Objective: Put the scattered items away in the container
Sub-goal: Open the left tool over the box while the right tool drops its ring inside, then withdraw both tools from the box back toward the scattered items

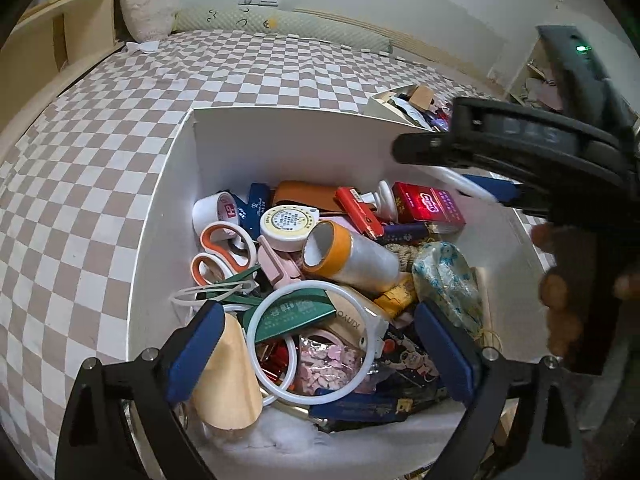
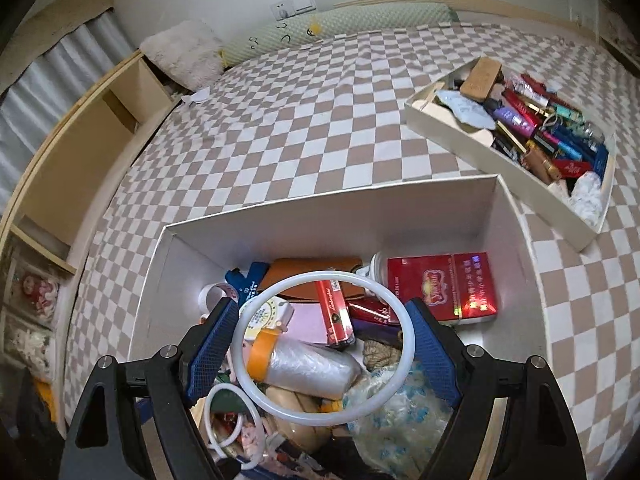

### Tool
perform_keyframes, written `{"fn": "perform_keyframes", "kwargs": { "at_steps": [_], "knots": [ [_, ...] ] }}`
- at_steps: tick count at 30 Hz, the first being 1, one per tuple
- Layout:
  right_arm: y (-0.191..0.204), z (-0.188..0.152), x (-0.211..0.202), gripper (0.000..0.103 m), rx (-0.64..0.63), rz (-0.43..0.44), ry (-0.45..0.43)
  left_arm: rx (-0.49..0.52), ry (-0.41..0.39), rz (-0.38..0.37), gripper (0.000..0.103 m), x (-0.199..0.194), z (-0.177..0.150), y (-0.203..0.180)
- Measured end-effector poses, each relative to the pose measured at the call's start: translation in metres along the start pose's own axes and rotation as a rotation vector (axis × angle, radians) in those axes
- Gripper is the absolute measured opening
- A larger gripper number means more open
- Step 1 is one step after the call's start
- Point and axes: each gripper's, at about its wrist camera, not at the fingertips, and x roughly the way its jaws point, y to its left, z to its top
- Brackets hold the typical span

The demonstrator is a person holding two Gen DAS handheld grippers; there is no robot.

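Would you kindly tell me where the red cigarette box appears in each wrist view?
Left wrist: red cigarette box upper right in the white box, below the right gripper.
Right wrist: red cigarette box right of centre.
Shared landmark: the orange-capped plastic roll.

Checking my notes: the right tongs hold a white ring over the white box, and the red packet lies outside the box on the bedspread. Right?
Not quite. The red packet lies inside the white box, as the right wrist view shows. The right tongs do hold the white ring over it.
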Motion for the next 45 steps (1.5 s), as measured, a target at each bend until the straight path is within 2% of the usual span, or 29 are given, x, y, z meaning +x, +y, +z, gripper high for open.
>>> {"fn": "perform_keyframes", "kwargs": {
  "at_steps": [2,4,13,28,35,45],
  "knots": [
    [-0.004,0.0,0.003,0.087,0.021,0.001,0.003,0.009,-0.001,-0.002,0.097,0.0,0.0,-0.001],
    [-0.005,-0.001,0.005,0.103,0.025,-0.009,0.007,0.011,0.003,-0.003,0.097,0.0,-0.001,-0.001],
    [-0.007,-0.009,-0.006,0.103,0.013,-0.026,-0.003,-0.003,0.007,0.0,0.097,-0.004,-0.007,0.004],
    [-0.003,-0.034,-0.063,0.103,-0.061,-0.026,-0.065,-0.024,-0.054,0.013,0.097,-0.038,-0.004,0.005],
    [-0.009,-0.056,-0.1,0.103,-0.091,-0.051,-0.12,-0.017,-0.075,0.037,0.097,-0.054,-0.007,0.001],
    [-0.021,-0.097,-0.142,0.103,-0.097,-0.073,-0.18,0.014,-0.109,0.029,0.097,-0.081,-0.02,-0.007]
  ]
}}
